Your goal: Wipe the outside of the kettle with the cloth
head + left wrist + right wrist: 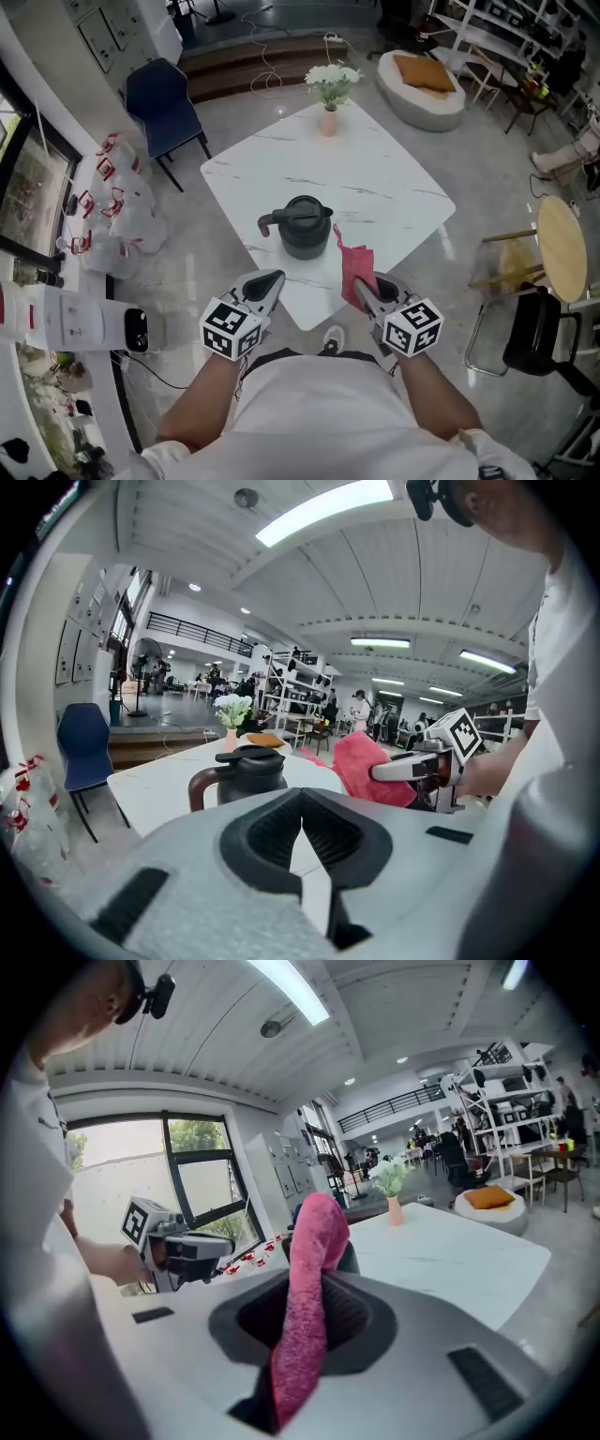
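The right gripper [362, 287] is clenching the cloth [354, 264] between its jaws, near the kettle [304, 225] but seemingly not yet touching it. The left gripper [274, 279] is hovering empty, jaws pressed together. The kettle is standing near the counter's [384, 178] near corner. Wiping is about to start: the next move calls for bringing the cloth onto the kettle's wall without pushing it towards the edge. Bare counter is lying beyond, and the vase [328, 120] is standing well apart.

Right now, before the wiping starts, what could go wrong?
The kettle stands free close to the table corner, and the shut left gripper isn't steadying it, so a hard wipe might push it off. The cloth sticks up loosely from the right gripper and might slip out.
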Demonstrator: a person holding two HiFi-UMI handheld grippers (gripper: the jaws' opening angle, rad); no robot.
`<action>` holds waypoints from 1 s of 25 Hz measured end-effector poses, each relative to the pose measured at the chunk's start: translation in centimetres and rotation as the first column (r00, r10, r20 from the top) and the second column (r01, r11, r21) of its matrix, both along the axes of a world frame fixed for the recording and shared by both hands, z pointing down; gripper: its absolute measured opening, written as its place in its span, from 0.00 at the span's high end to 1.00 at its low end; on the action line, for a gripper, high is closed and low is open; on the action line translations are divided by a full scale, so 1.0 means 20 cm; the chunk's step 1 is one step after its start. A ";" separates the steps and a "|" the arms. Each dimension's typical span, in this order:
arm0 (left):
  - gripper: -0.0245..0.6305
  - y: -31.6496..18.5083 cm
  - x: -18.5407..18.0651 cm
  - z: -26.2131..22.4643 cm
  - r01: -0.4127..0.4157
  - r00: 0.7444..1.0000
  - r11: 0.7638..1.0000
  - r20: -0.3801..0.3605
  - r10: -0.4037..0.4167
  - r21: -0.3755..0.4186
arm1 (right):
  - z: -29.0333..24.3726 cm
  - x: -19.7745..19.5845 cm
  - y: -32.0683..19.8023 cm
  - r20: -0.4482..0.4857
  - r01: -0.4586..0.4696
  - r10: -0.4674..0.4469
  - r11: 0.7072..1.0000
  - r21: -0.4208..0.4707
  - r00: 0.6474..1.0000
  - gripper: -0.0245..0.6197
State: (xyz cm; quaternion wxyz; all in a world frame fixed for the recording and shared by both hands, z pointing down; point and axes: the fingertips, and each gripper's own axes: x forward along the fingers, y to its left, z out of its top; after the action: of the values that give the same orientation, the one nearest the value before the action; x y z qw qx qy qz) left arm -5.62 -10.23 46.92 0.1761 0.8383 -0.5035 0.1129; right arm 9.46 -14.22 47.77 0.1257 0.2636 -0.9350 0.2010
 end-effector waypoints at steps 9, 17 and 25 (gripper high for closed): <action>0.96 -0.13 -0.01 0.05 0.045 0.998 0.999 0.039 -0.045 -0.005 | 0.04 -0.02 -0.15 -0.001 0.075 -0.075 0.997 -0.003 0.997 0.86; 0.96 -0.26 -0.09 0.02 -0.061 0.997 0.998 0.054 0.061 -0.007 | -0.02 -0.14 -0.22 0.012 0.004 -0.004 1.000 0.005 1.000 0.86; 0.92 -0.38 -0.34 0.01 -0.145 0.965 0.989 0.223 0.138 0.016 | -0.13 -0.33 -0.24 -0.050 0.009 -0.006 0.998 0.055 0.999 0.86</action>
State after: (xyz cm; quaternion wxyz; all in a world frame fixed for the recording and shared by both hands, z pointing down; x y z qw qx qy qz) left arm -12.33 -17.80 47.11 0.0968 0.8571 -0.4605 0.2095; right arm 2.96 -18.92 45.11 0.1422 0.2684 -0.9378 0.1682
